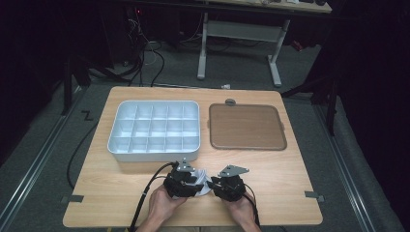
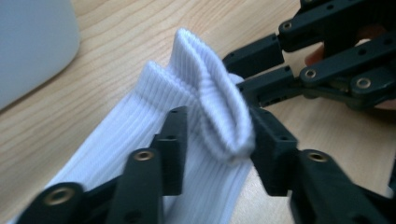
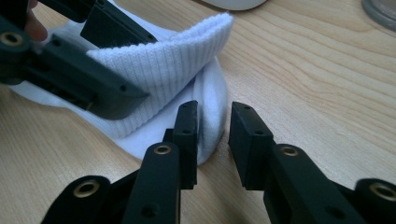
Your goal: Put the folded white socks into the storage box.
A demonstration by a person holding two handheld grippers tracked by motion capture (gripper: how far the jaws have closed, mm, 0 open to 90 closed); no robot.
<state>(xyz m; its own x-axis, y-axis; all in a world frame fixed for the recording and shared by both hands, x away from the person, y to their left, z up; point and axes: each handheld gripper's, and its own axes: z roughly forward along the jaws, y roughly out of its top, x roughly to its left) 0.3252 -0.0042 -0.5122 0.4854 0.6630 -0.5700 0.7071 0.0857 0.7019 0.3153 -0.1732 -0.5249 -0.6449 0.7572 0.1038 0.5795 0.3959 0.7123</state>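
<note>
A white ribbed sock (image 1: pixel 203 174) lies near the wooden table's front edge, between both grippers. My left gripper (image 2: pixel 219 140) is shut on a raised fold of the sock's cuff (image 2: pixel 212 100), lifting that upper layer off the table. In the right gripper view this lifted cuff (image 3: pixel 173 65) stands up at the left, with the left gripper's black fingers (image 3: pixel 88 86) on it. My right gripper (image 3: pixel 214 135) stands open, its jaws on either side of the lower layer's edge (image 3: pixel 209 109). From above, the left gripper (image 1: pixel 197 178) and right gripper (image 1: pixel 212 182) almost touch.
A white tray with several compartments (image 1: pixel 154 155) sits at the back left; its corner (image 2: pixel 32 42) shows close by. A flat brown tray (image 1: pixel 246 126) lies to its right, with a small grey round piece (image 1: pixel 230 102) behind. A desk frame (image 1: pixel 239 31) stands beyond the table.
</note>
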